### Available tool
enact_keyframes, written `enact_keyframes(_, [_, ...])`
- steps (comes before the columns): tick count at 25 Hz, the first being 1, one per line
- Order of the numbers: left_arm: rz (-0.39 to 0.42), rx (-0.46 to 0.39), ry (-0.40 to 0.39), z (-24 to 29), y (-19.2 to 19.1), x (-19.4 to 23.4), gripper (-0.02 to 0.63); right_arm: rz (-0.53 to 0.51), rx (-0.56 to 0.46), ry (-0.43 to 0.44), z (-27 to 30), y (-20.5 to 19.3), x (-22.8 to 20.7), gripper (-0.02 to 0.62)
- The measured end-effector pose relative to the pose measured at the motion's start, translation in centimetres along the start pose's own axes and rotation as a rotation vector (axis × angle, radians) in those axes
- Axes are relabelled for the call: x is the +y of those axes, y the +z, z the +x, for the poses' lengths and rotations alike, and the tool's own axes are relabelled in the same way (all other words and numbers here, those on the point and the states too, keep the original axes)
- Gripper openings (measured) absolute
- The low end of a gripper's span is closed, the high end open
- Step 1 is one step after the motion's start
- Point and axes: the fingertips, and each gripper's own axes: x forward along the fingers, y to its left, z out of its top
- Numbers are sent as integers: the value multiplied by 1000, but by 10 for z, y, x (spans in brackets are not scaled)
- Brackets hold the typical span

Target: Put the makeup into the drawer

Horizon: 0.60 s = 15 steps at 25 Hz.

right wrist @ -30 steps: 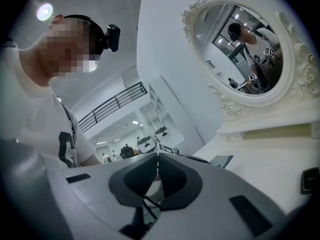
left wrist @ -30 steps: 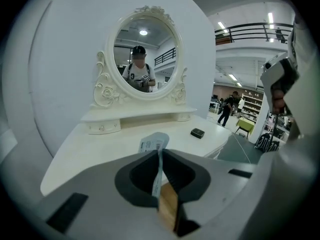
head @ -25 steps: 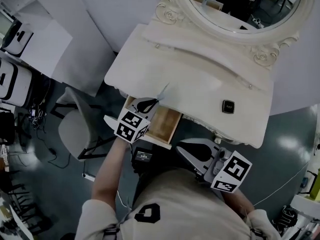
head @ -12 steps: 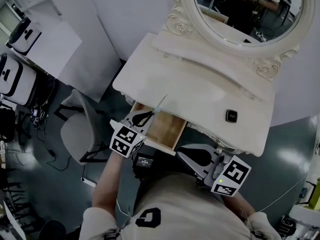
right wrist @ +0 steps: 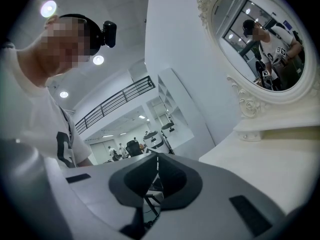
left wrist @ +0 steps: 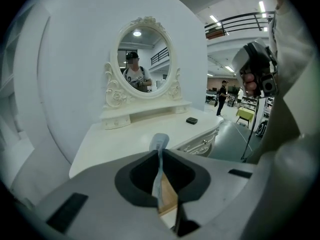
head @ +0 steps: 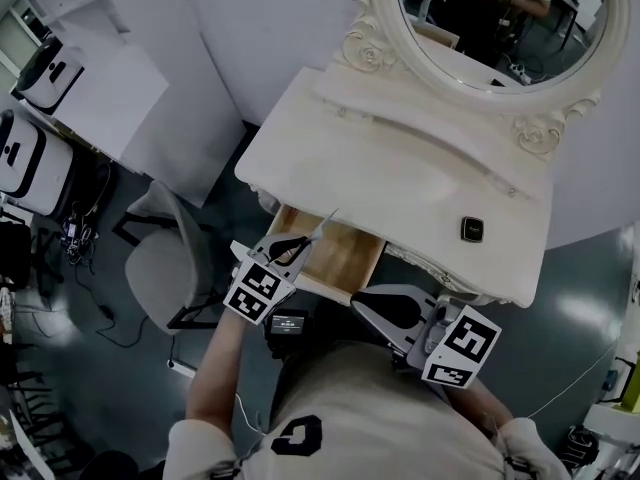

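My left gripper (head: 300,246) is shut on a thin pale makeup tube (head: 324,224), which sticks out past the jaws over the front left of the open wooden drawer (head: 345,258). In the left gripper view the tube (left wrist: 159,151) stands edge-on between the jaws, with the drawer's wood (left wrist: 169,199) showing below it. A small black compact (head: 474,230) lies on the white dressing table (head: 400,183) at the right and shows far off as the compact (left wrist: 191,120). My right gripper (head: 378,306) hangs shut and empty in front of the table, right of the drawer, and its jaws (right wrist: 156,156) meet with nothing between them.
An oval mirror (head: 490,18) in a carved white frame stands at the back of the table. A grey chair (head: 165,268) sits on the floor left of the drawer. White cabinets (head: 70,78) stand further left. The person's torso (head: 380,408) is close behind both grippers.
The left gripper with the tube has drawn back from the table's edge, leftward and nearer the person, so more of the drawer shows. The right gripper has shifted slightly left.
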Motion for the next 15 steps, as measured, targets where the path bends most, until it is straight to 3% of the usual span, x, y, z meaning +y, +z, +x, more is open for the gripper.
enact_keyframes(15, [204,155,-177,25,-47,4,74,41,-11,-101,43,-11,-3,29])
